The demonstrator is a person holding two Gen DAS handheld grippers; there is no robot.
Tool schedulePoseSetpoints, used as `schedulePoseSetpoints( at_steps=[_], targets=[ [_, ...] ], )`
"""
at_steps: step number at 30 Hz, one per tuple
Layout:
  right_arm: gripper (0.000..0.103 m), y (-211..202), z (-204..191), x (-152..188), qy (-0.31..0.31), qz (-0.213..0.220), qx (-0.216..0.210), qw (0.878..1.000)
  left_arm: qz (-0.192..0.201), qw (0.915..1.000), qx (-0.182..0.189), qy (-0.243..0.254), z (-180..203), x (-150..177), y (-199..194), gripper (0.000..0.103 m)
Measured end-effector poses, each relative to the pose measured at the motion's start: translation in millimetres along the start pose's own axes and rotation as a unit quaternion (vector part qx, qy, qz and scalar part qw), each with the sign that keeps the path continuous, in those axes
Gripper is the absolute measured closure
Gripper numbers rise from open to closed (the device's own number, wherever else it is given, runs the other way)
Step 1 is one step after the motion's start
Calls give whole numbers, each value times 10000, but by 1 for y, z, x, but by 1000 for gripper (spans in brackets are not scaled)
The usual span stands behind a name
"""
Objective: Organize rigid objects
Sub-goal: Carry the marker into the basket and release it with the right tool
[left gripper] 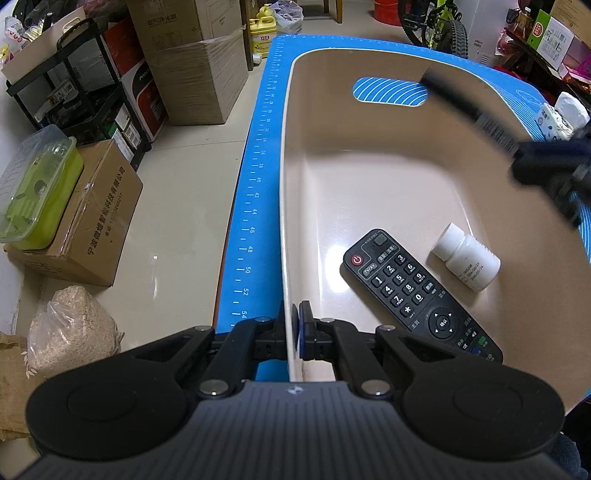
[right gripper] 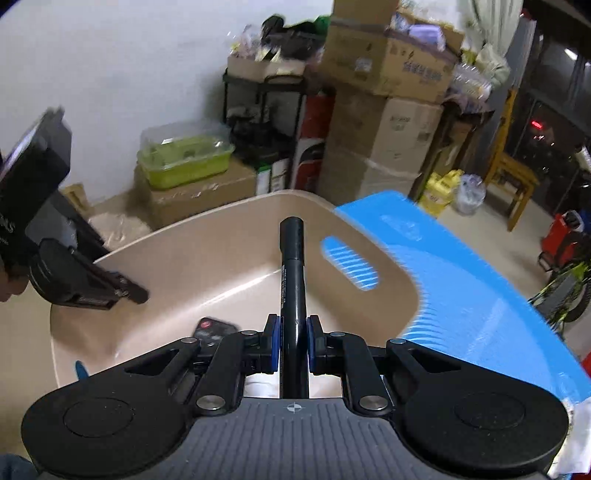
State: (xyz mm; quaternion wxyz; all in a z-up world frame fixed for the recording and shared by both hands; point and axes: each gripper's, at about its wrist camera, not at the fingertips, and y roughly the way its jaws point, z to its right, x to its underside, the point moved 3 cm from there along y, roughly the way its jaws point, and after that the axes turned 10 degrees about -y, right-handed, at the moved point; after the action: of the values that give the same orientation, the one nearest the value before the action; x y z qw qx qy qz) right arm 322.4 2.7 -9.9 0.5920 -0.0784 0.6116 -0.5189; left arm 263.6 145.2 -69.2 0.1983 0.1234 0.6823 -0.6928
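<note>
Cardboard boxes (left gripper: pixel 192 62) stacked by black shelf (left gripper: pixel 70 85); green lidded container (left gripper: pixel 37 192) atop box; bicycle (left gripper: pixel 439 26) behind.

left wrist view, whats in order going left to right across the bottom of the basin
Beige plastic basin's near wall, pinched by the left gripper → black remote control with a red power button → white plastic pill bottle lying on its side.
</note>
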Motion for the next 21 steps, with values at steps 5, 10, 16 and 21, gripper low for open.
schedulePoseSetpoints(
  at_steps=[5, 10, 16, 21],
  targets=[
    [78, 27, -27, -2, -10, -364, -271, 9990, -2, 10000, -13, 15, 1, 0, 0, 98],
    [78, 52, -44, 1, -9, -739, -477, 9961, -1, 10000, -22, 23, 1, 0, 0, 98],
    [78, 78, -57, 18, 92, -1366, -516, 9892, -5, 10000, -25, 49, 2, 0, 0, 98],
    [50, 67, -49, 16, 258, -1176, -351, 9921, -8, 10000, -26, 48, 2, 0, 0, 98]
  ],
)
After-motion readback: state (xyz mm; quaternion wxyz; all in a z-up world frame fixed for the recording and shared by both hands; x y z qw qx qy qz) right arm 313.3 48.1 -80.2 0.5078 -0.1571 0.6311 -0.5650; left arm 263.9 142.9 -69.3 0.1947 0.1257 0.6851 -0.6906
